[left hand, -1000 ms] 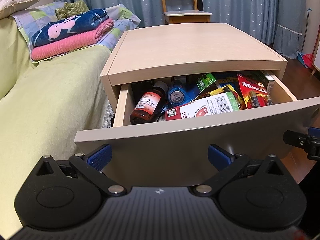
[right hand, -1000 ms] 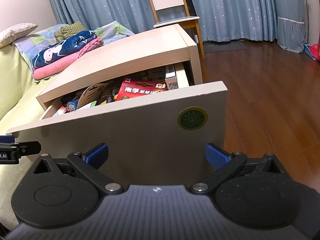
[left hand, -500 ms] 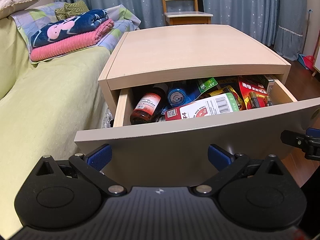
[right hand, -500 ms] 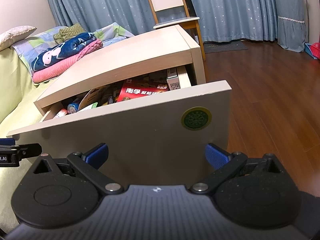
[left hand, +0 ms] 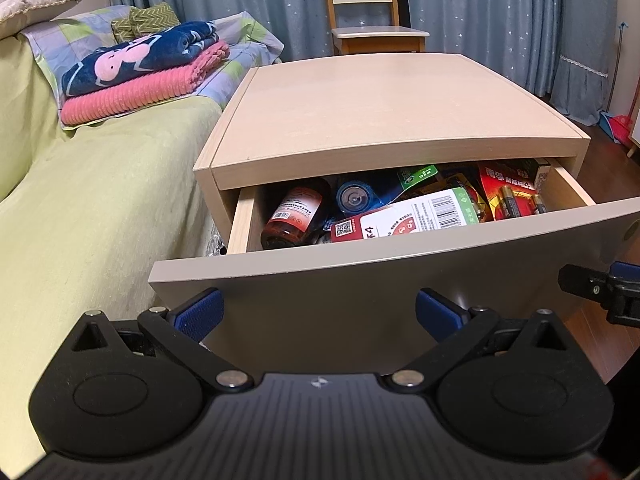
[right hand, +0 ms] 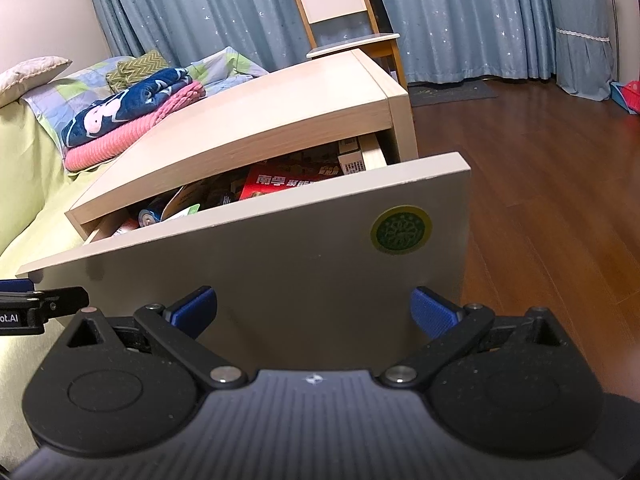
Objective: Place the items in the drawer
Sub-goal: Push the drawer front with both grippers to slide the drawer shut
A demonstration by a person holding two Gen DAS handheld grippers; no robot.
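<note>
While both grippers (left hand: pixel 318 312) (right hand: pixel 313 310) gape empty, the nightstand (left hand: pixel 360 120) stands beside a bed (left hand: pixel 80 200).

Drawer (left hand: pixel 400 264) of nightstand (left hand: pixel 372 120) is seen partly pulled out, packed w/ items: brown bottle (left hand: pixel 294 216) at left, blue roll (left hand: pixel 354 200) beside it, white-red pack (left hand: pixel 412 216) in middle, red battery pack (left hand: pixel 510 194) at right. Left gripper (left hand: pixel 318 312) is held wide apart, empty, close to drawer front. Right gripper (left hand: pixel 600 290) is glimpsed at right edge.
</note>
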